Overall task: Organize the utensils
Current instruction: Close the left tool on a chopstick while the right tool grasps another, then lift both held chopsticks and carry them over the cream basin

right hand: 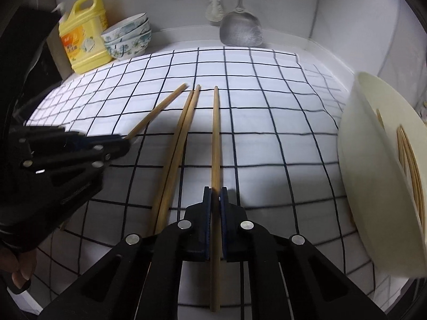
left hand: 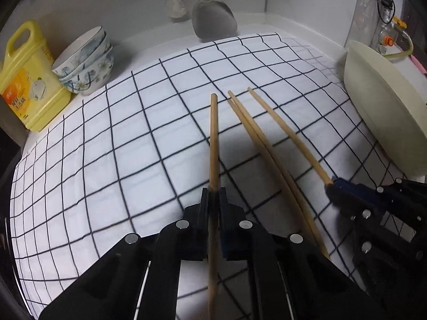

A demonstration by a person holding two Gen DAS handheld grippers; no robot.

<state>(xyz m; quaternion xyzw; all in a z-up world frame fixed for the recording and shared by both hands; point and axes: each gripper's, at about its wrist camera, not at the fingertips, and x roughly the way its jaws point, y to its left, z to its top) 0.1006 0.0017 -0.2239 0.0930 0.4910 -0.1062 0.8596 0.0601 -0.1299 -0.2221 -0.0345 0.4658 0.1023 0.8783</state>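
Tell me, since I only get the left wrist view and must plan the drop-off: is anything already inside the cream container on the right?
Observer: Yes. The right wrist view looks into the cream container, and several chopsticks already lie inside it.
Operator: And where along its stick does the right gripper grip? I see only the front part.
Observer: The right gripper is shut on its chopstick about midway. A long tail runs back past the jaws toward the camera.
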